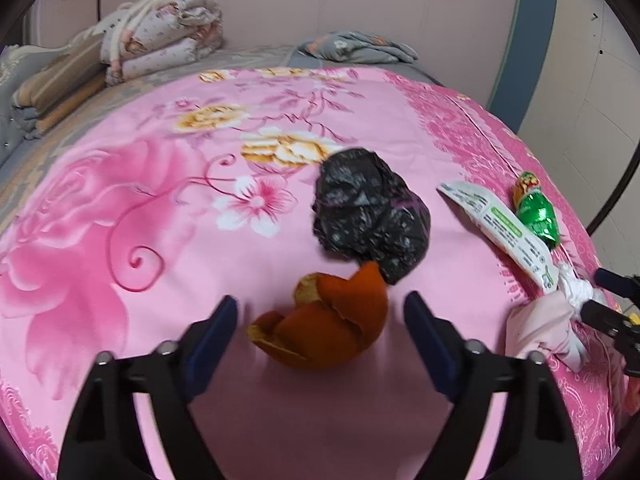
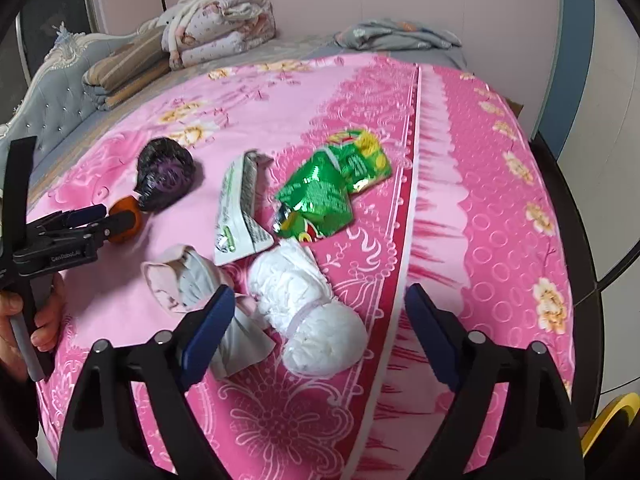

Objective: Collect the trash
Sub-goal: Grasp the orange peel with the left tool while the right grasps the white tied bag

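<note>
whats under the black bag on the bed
The black bag lies on the pink sheet; its near tip overlaps the orange peel. Whatever is inside or beneath it is covered.

On the bed (image 2: 480,208): one orange peel (image 1: 324,328), one black bag (image 1: 368,212), one white wrapper (image 2: 240,216), one green wrapper (image 2: 324,196), one white wad (image 2: 308,312), one pinkish cloth bundle (image 2: 180,284), two folded blanket piles (image 2: 216,28).

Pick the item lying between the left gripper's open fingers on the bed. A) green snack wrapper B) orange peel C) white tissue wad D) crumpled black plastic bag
B: the orange peel lies on the pink bedspread between the spread fingers of the left gripper, with the black bag just beyond it.
</note>
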